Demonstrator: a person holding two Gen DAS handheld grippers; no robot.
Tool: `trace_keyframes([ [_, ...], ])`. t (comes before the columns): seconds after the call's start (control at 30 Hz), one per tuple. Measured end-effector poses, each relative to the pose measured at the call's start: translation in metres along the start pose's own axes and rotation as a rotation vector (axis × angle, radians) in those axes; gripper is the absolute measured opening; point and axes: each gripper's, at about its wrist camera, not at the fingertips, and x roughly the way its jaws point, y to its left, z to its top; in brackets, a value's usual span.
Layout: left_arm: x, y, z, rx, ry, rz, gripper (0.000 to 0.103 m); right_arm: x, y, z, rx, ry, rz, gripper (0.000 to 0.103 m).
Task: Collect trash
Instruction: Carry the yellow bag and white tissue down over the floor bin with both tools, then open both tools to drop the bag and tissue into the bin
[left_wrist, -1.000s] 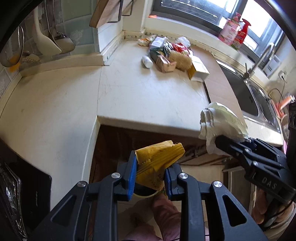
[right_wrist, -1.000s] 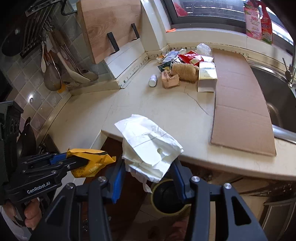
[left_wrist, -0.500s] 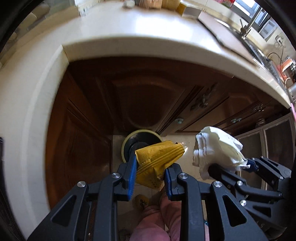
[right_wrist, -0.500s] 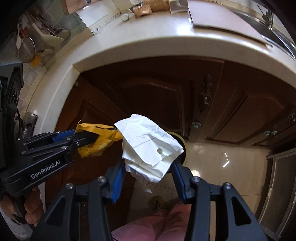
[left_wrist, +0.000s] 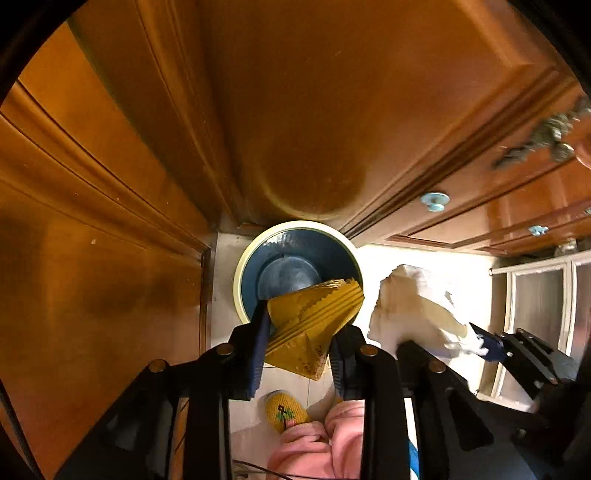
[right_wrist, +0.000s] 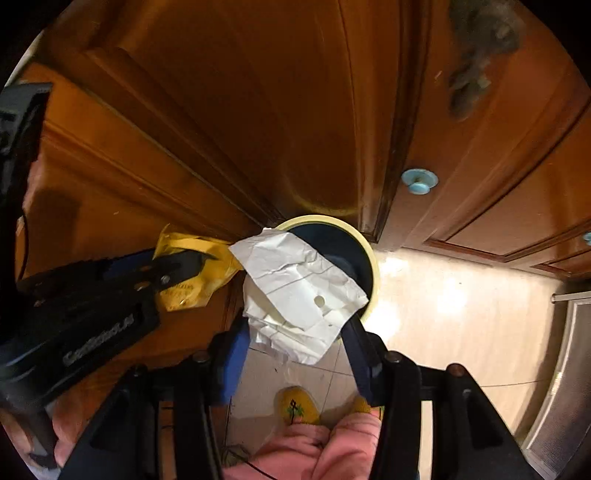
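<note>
Yellow wrapper (left_wrist: 314, 325) clamped in left gripper (left_wrist: 299, 339), serrated end toward bin (left_wrist: 295, 258); right gripper (right_wrist: 295, 332) clamps white paper (right_wrist: 299, 295).

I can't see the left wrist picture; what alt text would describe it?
A handheld gripper clamps a crumpled yellow wrapper above an open round trash bin standing on the floor against wooden cabinet doors. Beside it, a second gripper holds crumpled white paper.

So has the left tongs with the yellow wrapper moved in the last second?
Yes. The left tongs, holding the yellow wrapper, dropped from countertop height to just above the trash bin on the floor.
</note>
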Motion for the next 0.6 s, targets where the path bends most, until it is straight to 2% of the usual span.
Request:
trace_keyframes([
  [0.1,0.008,0.006,0.001,0.013,-0.002,0.014,0.051,0.016,-0.005,0.008,0.033,0.008,0.020,0.056],
  [0.13,0.010,0.005,0.001,0.015,-0.005,0.023,0.068,0.020,-0.004,0.010,0.026,0.014,0.020,0.057],
  [0.17,0.011,0.004,0.003,0.018,-0.005,0.027,0.079,0.021,-0.003,0.011,0.023,0.016,0.020,0.057],
  [0.3,0.008,0.005,0.005,0.026,-0.014,0.052,0.088,0.016,-0.006,0.010,0.003,0.003,0.020,0.061],
  [0.47,-0.002,0.005,0.008,0.013,-0.023,0.071,0.089,0.010,-0.005,0.015,0.014,0.007,0.025,0.061],
  [0.6,-0.014,0.007,0.010,-0.016,-0.023,0.065,0.089,0.003,-0.019,0.020,0.026,0.003,0.024,0.061],
])
